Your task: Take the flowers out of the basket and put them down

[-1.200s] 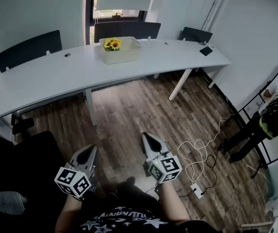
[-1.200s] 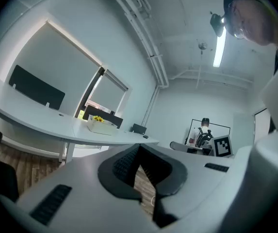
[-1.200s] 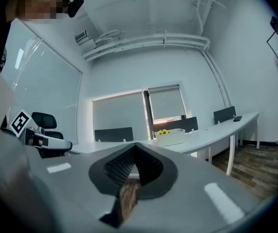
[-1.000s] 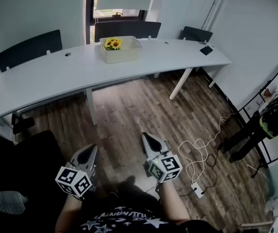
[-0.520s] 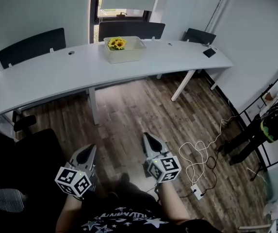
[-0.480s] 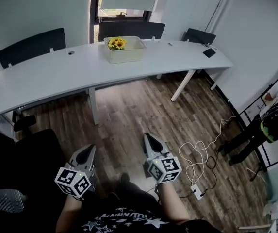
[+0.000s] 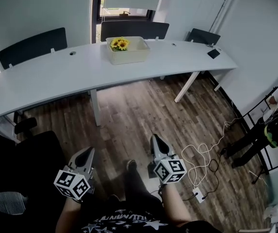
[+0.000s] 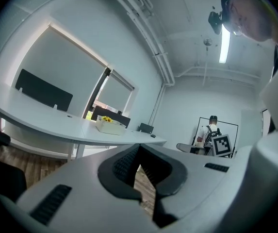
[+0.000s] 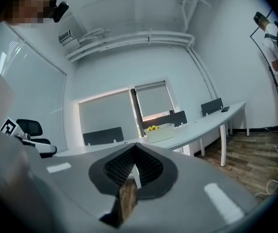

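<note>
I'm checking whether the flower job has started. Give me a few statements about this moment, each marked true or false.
1. The sunflowers sit in the basket on the table. True.
2. The left tool holds a flower. False: it is shut on nothing.
3. The right tool hangs over the basket. False: it is over the floor, well short of the table.
4. The right tool is shut and empty. True.

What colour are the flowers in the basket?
Yellow; the flowers show best in the head view.
</note>
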A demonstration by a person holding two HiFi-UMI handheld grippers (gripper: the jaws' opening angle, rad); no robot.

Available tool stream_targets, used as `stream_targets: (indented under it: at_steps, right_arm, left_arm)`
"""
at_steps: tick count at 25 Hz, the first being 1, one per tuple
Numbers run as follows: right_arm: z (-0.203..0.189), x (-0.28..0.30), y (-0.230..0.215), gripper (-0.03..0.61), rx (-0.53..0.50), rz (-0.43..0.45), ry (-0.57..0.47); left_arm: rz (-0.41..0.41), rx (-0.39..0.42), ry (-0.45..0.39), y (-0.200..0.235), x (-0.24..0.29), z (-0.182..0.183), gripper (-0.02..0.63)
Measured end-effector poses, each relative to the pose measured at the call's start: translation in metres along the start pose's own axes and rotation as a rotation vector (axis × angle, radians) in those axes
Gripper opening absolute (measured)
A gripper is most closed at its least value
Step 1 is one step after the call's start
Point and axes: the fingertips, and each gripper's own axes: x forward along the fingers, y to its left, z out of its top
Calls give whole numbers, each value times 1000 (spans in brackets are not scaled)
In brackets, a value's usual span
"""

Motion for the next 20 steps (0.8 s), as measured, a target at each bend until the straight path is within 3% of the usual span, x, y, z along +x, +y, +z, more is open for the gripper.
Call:
stream_targets:
  at_steps: [12, 20]
  right_arm:
    - [15, 94, -53, 2, 39, 50, 1]
    - [55, 162, -112, 2, 52, 79, -45]
  left_arm:
    - [40, 28, 6, 22, 90, 25, 8]
    - [60, 38, -5, 28, 175, 51, 8]
